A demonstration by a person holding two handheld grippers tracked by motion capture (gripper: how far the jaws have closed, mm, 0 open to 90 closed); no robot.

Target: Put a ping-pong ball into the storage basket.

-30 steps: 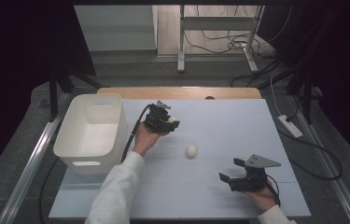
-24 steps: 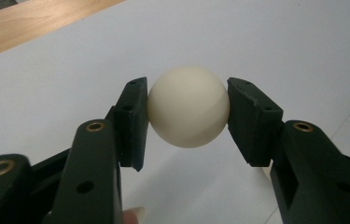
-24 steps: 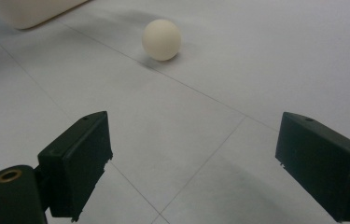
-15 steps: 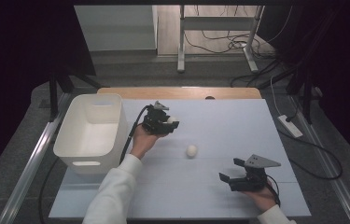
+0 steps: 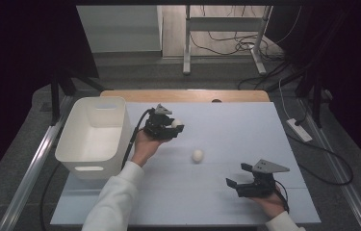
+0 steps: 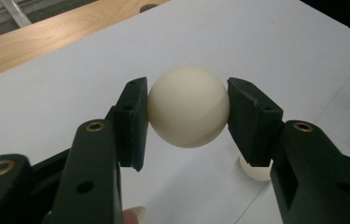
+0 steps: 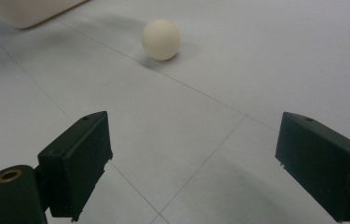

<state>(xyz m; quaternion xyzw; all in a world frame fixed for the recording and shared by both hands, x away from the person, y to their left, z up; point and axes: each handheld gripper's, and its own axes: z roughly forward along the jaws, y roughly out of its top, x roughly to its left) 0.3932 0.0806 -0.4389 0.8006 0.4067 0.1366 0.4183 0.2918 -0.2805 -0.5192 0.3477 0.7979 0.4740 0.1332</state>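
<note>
A person sits at a pale blue-grey table top (image 5: 216,202), holding a black two-jaw gripper in each hand. The left gripper (image 5: 174,126), held up in the person's left hand (image 5: 143,147), is clamped on a smooth cream-white ball (image 6: 189,106); in the left gripper view both black jaws press against the ball's sides, and it hangs above the table surface. The high view places this gripper just to the right of a white rectangular plastic bin (image 5: 94,134), which stands at the table's left side.

A second cream-white ball (image 5: 197,155) lies loose on the table, near the middle, between the two grippers. It also appears small behind the right jaw in the left gripper view (image 6: 255,171).

The right gripper (image 5: 238,185) sits low near the table's front right corner, with a grey three-cornered plate on top. Its jaws stand wide apart and hold nothing. In the right gripper view the loose ball (image 7: 161,39) rests well ahead of them, and a corner of the white bin (image 7: 23,11) shows at the upper left.
</note>
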